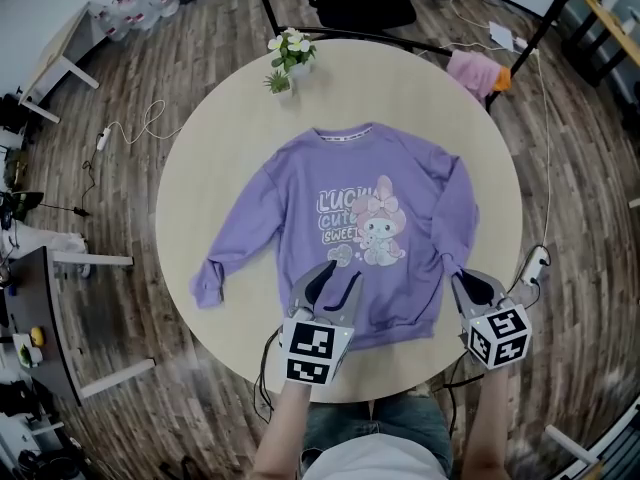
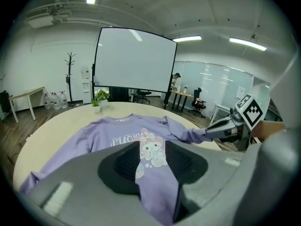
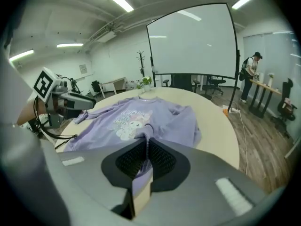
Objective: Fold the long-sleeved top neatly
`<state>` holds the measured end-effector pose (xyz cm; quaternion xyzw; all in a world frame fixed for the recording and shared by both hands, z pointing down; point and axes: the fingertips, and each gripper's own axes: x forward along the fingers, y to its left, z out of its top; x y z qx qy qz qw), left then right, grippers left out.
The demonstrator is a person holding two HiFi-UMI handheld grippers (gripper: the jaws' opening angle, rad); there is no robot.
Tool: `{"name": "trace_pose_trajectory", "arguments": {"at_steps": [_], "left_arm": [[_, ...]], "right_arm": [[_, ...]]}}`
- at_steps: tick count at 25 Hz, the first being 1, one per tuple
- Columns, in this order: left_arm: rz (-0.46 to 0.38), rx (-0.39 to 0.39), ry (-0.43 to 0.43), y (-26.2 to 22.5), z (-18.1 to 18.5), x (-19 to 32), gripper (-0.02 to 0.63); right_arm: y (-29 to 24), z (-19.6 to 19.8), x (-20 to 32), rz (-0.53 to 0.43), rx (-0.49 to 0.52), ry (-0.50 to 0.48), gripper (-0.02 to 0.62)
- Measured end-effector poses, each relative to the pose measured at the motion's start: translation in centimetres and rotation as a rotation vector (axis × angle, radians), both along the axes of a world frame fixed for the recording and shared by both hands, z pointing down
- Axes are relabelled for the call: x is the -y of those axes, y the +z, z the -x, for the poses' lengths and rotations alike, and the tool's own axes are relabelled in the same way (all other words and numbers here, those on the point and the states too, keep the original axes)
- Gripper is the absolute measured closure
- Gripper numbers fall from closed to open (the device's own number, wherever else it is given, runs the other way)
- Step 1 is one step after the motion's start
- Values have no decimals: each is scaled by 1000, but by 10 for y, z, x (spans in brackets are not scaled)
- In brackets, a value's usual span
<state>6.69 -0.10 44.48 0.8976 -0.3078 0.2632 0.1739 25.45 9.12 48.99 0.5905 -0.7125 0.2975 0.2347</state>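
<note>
While jaws of right gripper [image 3: 143, 161] clench the sleeve cuff [image 3: 143, 136], left gripper [image 2: 153, 160] jaws gape; long-sleeved top [image 1: 330, 218] lies spread, I judge every fold remains.

Bright, even indoor light. Ceiling strips [image 2: 248, 43] above and beyond the fingers [image 2: 126, 166] glare white, and the screen [image 3: 193, 41] behind is washed pale. Shadows soft, darkest between the fingers. Gripper views fisheye: black corners, bowed walls, fingers soft-focus. Head view: table [image 1: 210, 168] and top [image 1: 300, 208] past the fingers sharp, floor edges curved.

obstacle: potted plant [image 1: 290, 56] at far rim | free: table [image 1: 200, 163] left side
</note>
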Motion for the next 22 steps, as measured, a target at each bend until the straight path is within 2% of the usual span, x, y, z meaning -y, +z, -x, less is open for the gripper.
{"name": "trace_pose_trajectory", "arguments": {"at_steps": [4, 12, 17, 22], "left_arm": [[-17, -15, -23, -10, 5, 4, 432], [-33, -41, -80, -28, 20, 7, 432], [-61, -53, -123, -43, 40, 8, 432], [-78, -66, -178, -55, 60, 11, 432]], "right_arm": [[-41, -16, 20, -90, 1, 37, 548], [-113, -34, 60, -226, -77, 39, 548], [-155, -24, 89, -312, -110, 2, 548], [-191, 3, 117, -386, -123, -77, 548]]}}
